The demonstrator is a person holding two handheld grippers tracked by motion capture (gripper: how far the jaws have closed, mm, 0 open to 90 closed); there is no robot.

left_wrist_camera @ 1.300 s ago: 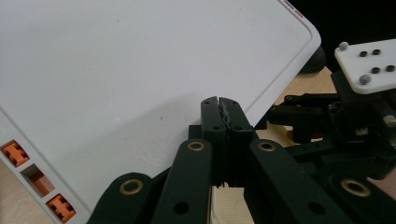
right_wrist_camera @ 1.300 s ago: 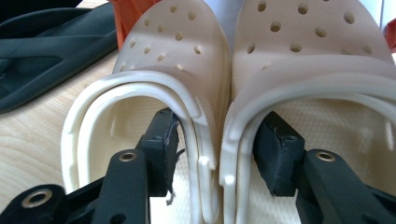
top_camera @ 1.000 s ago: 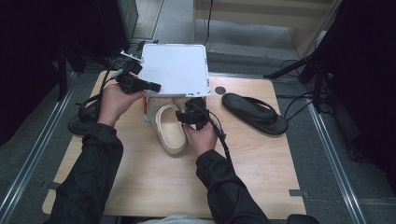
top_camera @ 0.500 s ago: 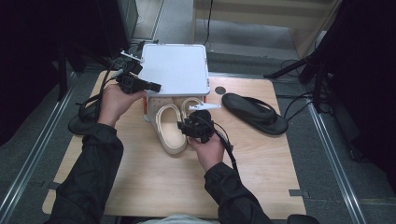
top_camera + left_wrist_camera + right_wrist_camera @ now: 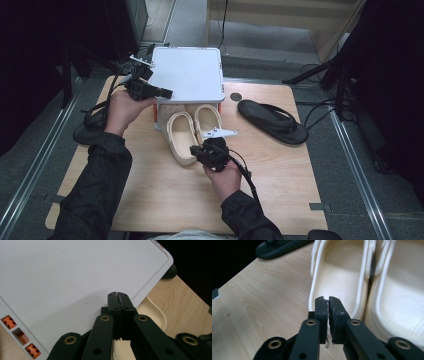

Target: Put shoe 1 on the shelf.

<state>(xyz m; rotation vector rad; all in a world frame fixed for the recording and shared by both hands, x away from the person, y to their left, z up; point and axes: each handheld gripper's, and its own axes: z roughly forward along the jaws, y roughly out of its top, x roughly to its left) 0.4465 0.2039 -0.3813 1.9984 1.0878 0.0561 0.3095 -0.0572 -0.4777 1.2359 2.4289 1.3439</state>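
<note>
Now, the step: the 2 cream shoes [image 5: 181, 140] are being lined up at the white box [image 5: 187, 75]. This is my guess from how they lie.
Shoes: side by side on the desk [image 5: 280, 180], toes tucked under the front of the white box, heels sticking out.
Right gripper [image 5: 196, 149]: in front of the white box, at the heel of the shoe on the left. Its fingers have just been closing and now sit together, with nothing between them.
Left gripper [image 5: 167, 93]: at the left front corner of the white box. Fingers closed and empty.
Black sandal [image 5: 272, 121]: right of the white box, well apart from it.
Next move: I think the right fingers must open and take the heel rim.
</note>
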